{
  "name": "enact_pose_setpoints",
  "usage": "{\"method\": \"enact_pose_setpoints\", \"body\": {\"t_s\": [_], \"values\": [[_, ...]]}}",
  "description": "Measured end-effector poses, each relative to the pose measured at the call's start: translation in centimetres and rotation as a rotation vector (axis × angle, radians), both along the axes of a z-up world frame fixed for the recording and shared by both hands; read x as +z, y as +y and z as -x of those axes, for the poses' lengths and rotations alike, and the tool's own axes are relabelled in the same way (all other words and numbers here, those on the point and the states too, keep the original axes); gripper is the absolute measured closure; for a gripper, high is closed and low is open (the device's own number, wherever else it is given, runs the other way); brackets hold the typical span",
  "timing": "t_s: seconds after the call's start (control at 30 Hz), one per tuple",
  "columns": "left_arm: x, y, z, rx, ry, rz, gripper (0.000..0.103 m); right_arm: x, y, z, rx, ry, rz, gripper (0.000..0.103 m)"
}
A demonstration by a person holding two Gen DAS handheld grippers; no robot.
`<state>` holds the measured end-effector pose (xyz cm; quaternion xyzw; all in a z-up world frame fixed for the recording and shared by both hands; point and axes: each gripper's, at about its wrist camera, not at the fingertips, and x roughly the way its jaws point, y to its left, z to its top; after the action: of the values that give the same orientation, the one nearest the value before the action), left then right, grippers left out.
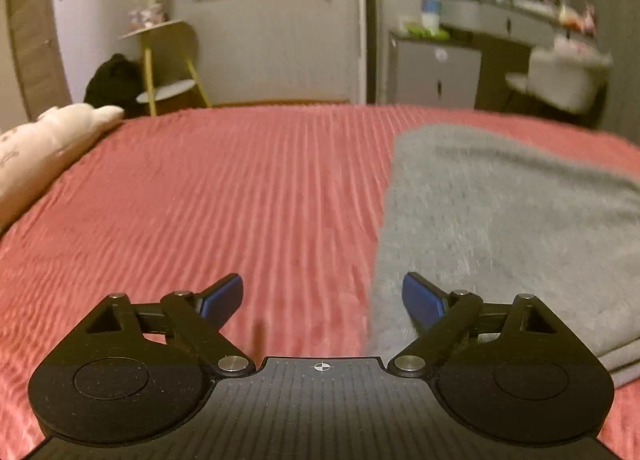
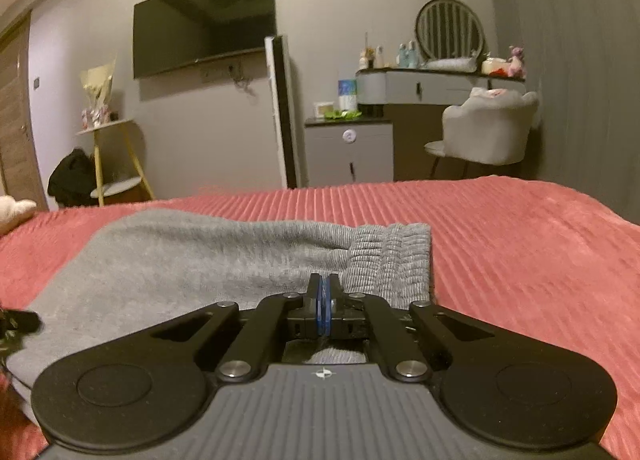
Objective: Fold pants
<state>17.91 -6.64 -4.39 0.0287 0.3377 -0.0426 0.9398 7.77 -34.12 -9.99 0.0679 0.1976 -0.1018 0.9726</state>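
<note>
Pants [image 2: 224, 260] are lying folded on the red bedspread [image 1: 220, 187], waistband [image 2: 394, 260] ahead and right of the right claw [image 2: 323, 300]. Judgement: a fold looks done; the step in hand is regrasping or smoothing for the next fold.

Left claw [image 1: 322, 298] is hanging spread wide with nothing between its pads, tilted down over bare bedspread; the pants' edge is lying just under its right finger [image 1: 420, 300].

Right claw is pinched closed, sitting low over the pants near the waistband; whether cloth is caught between the pads I cannot tell.

Next move probably calls for the left claw to reach the near edge and take the layers together.
</note>
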Motion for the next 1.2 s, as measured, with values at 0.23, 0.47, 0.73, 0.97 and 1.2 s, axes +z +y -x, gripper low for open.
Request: {"method": "enact_pose_setpoints", "body": {"t_s": [0.23, 0.47, 0.73, 0.97, 1.2], "values": [[-1.4, -2.2, 1.9, -0.122, 0.048, 0.054, 0.008, 0.5, 6.5, 2.1, 0.106, 0.042, 0.057, 0.087], [-2.4, -1.3, 2.0, -0.098, 0.082, 0.094, 0.002, -0.9, 7.4, 2.8, 0.085, 0.143, 0.148, 0.086], [-2.6, -0.5, 2.1, -0.084, 0.085, 0.116, 0.002, -0.2, 7.8, 5.4, 0.005, 0.141, 0.227, 0.086], [-1.9, 2.1, 2.8, 0.059, 0.146, 0.178, 0.003, 1.0, 4.1, 7.8, -0.201, 0.177, -0.053, 0.057], [-2.9, 2.3, 3.5, -0.098, 0.307, 0.453, 0.004, -1.4, 0.9, 8.5, 0.028, 0.150, -0.798, 0.043]]}}
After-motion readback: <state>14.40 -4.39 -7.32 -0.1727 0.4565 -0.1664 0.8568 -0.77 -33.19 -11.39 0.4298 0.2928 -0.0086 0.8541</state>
